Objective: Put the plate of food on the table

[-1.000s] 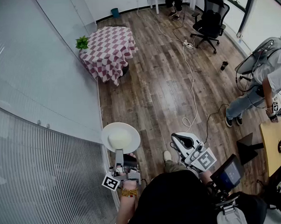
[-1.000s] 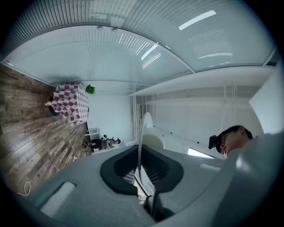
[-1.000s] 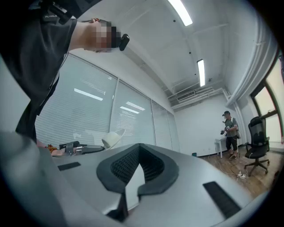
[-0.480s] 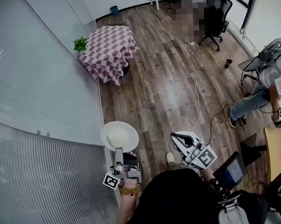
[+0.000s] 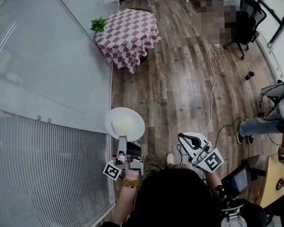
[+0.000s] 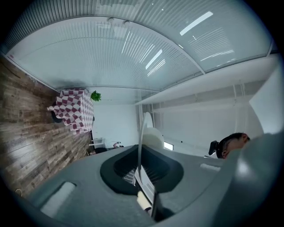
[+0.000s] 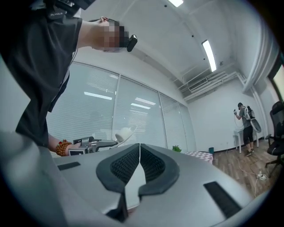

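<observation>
1. Plate of food (image 5: 125, 123): my left hand-held gripper (image 5: 121, 143) is clenched on its near rim. In the left gripper view the rim runs edge-on between the jaws, and the pale mound of food (image 5: 121, 129) sits on the plate just beyond them.
2. My right hand-held gripper (image 5: 186, 138) is clenched too, its jaws pressed together with nothing between them. I carry it on my right, apart from the plate.
3. The plate sticks straight out away from me along the left gripper's line. It hangs over the wooden floor (image 5: 178, 85), just beside the glass wall (image 5: 51, 81) on my left.
4. The bench (image 5: 127, 33) wears a red-and-white checked cloth, with a small plant (image 5: 98, 25) at its left edge. It stands far off, almost straight ahead of the plate.
5. I judge the carry unfinished. The bench lies forward along the plate's own line, and my left arm is the nearer one, so I should walk on and keep the plate level.
</observation>
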`<state>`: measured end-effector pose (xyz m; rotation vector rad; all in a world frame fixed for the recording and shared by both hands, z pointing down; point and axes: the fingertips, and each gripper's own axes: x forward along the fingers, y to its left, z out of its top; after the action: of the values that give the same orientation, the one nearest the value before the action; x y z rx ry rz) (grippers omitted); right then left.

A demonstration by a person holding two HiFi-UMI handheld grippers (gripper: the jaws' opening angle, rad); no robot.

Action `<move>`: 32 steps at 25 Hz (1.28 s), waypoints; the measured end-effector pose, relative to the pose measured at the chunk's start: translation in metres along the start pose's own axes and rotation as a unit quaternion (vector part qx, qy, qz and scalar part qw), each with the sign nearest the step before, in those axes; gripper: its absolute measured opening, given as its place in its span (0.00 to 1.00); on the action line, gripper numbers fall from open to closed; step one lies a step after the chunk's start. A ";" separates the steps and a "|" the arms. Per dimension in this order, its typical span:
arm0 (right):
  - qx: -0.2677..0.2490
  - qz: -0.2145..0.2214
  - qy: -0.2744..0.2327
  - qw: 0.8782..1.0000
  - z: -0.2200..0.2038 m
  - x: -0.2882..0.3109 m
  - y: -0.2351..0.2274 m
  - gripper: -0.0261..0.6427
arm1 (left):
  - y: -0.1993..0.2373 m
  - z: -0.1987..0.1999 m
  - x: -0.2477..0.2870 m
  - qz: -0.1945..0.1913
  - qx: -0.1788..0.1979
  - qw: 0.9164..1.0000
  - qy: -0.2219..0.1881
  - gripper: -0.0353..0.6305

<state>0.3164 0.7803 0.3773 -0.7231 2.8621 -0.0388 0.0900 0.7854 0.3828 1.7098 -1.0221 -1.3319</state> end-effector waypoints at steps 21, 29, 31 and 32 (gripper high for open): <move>-0.006 0.029 0.008 1.000 0.010 0.274 -0.177 0.06 | 0.137 0.162 0.218 0.019 -0.048 0.998 -0.039 0.08; -0.008 0.033 0.011 0.999 0.008 0.334 -0.211 0.06 | 0.171 0.188 0.278 0.028 -0.058 0.998 -0.013 0.08; -0.004 0.024 0.017 1.000 0.004 0.338 -0.227 0.06 | 0.181 0.188 0.294 0.033 -0.062 0.998 -0.002 0.08; -0.003 0.020 0.018 1.000 0.002 0.342 -0.237 0.06 | 0.187 0.188 0.305 0.033 -0.063 0.997 0.003 0.08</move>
<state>0.1326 0.4097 0.3316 -0.6740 2.9111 -0.0383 -0.0763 0.4173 0.3909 1.5728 -0.9612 -1.3207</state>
